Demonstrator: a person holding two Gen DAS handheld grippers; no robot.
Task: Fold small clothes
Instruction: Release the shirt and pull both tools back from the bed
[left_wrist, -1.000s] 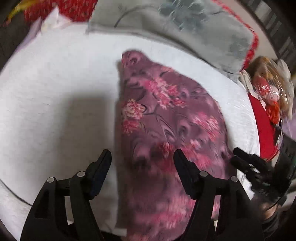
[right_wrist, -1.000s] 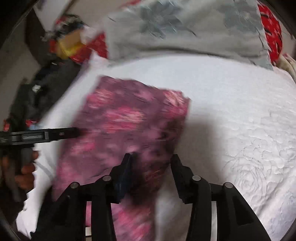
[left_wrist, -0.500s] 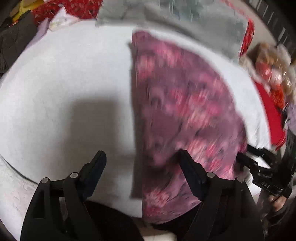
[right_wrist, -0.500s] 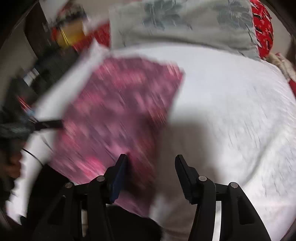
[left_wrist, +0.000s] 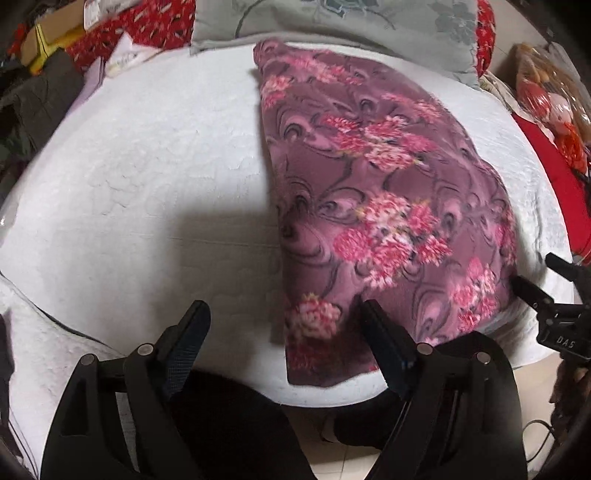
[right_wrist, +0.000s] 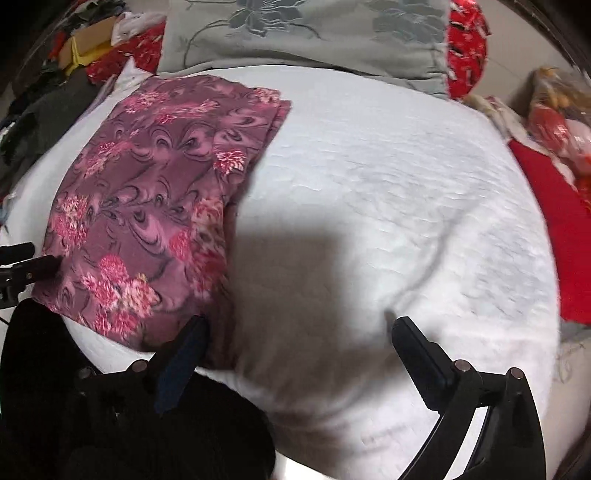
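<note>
Cloth (left_wrist: 376, 206): purple with pink flowers, folded, flat on the white bed (left_wrist: 147, 166).
Left claw (left_wrist: 284, 325): just opened wider, nothing pinched, over the cloth's near edge.
Right claw (right_wrist: 299, 336): just opened wide, empty.

White quilted bedspread (right_wrist: 388, 192), grey floral pillow (right_wrist: 303, 33), red bedding (right_wrist: 554, 192)
</note>
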